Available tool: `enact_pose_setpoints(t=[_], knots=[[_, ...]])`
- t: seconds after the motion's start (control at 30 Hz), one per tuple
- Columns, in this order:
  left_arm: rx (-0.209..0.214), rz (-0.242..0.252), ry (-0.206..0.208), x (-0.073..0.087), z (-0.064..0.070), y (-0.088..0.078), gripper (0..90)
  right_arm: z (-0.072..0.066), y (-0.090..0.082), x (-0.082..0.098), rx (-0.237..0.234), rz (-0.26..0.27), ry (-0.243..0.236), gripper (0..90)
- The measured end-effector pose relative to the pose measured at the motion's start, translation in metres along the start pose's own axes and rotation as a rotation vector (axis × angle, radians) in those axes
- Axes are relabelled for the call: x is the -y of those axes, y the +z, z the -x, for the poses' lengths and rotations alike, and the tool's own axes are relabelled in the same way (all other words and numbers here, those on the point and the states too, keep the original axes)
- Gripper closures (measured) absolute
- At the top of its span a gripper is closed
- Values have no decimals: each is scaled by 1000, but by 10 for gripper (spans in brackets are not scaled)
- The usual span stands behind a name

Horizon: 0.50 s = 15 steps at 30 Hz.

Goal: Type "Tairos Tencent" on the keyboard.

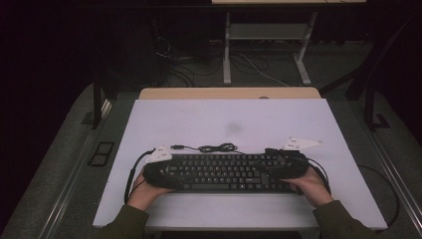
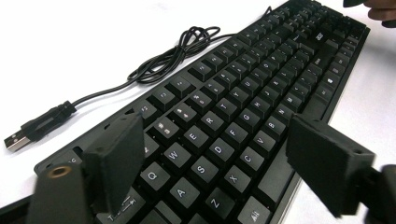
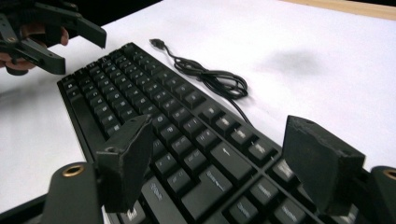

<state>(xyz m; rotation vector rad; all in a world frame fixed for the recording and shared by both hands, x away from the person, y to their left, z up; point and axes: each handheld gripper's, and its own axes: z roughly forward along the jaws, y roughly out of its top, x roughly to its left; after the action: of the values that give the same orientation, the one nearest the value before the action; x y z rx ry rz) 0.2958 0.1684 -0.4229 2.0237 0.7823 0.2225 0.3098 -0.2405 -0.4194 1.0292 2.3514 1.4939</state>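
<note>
Nearest to me, both my forearms come in over the front edge of the white table [image 1: 239, 211], one gripper at each end of the black keyboard [image 1: 224, 172].

My left gripper [image 2: 210, 163] has its jaws spread wide and released, straddling the keyboard's left end. The keys from Q and A across to C and V lie between the pads, but neither pad presses on anything; the left pad hangs just over the far edge of the board, the right one off its near edge. In the high view that gripper [image 1: 161, 172] lies over the keyboard's left end.

My right gripper [image 3: 219, 168] is likewise unclenched, jaws wide apart over the keyboard's right end, with the large keys under the gap and nothing gripped. From above, it [image 1: 288, 167] lies over the right end.

The keyboard lies flat on the table, lengthwise across it, close to the near edge and roughly centred between my hands.

Just beyond its far edge, its cable [image 1: 216, 148] lies loosely coiled on the table, with the USB plug [image 2: 16, 140] lying free off to the left end.

Farther back the white surface is bare apart from a faint grey smudge [image 1: 233, 128], then a wooden strip [image 1: 229, 93] along the far edge.
</note>
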Motion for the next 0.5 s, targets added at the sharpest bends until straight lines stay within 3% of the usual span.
enact_pose_setpoints(t=[0.5], knots=[[-25,18,-11,6,1,-11,111,7,-24,20,31,8,9,199]])
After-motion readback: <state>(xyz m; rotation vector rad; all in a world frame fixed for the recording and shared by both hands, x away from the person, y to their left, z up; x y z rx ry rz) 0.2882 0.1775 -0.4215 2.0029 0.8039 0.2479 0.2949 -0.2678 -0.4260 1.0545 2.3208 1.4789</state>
